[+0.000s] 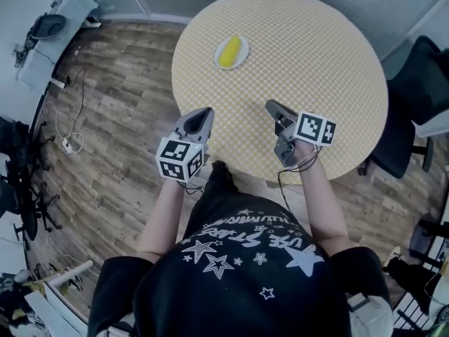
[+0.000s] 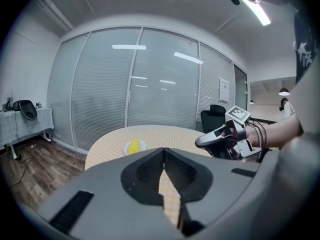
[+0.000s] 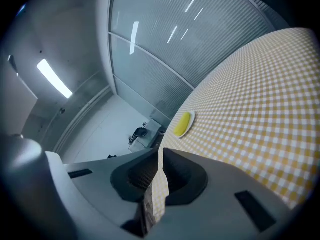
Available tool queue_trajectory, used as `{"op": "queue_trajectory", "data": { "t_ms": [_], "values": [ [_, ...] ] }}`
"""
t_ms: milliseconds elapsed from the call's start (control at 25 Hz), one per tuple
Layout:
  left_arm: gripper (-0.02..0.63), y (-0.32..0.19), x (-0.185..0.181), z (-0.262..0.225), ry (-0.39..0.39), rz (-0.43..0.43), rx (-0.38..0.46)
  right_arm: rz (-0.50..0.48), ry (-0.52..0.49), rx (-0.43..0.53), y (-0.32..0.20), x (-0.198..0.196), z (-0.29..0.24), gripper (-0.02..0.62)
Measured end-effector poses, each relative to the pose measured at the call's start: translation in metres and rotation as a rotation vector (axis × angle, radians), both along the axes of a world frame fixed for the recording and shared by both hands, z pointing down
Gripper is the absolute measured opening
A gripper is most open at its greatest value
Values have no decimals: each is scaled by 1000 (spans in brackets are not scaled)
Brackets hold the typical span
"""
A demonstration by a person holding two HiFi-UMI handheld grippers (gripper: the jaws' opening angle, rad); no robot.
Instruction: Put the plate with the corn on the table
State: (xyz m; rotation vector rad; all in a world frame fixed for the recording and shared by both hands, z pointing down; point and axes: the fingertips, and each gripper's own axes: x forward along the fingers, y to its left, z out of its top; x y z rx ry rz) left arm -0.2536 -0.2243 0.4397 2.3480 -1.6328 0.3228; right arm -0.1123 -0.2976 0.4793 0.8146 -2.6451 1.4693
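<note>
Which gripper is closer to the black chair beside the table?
Right. The right gripper is at the near edge of the table, on the side where the black chair stands; the left gripper is beside it, farther from the chair.

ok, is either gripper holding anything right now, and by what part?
Nothing is held. The left gripper and right gripper are both shut and empty; the plate with the corn sits on the table, apart from both.

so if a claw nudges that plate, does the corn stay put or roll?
The corn lies loose and looks rounded, so it would probably roll if the plate tilts. The plate looks shallow, so its rim likely stops little. On the checked table it would likely slide, not tip.
</note>
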Motion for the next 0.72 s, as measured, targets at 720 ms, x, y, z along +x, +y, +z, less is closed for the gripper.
{"op": "queue_trajectory", "data": {
  "t_ms": [720],
  "values": [
    [8,137,48,-28,3,-158,27,-216,-17,134,113,34,-30,41]
  ]
}}
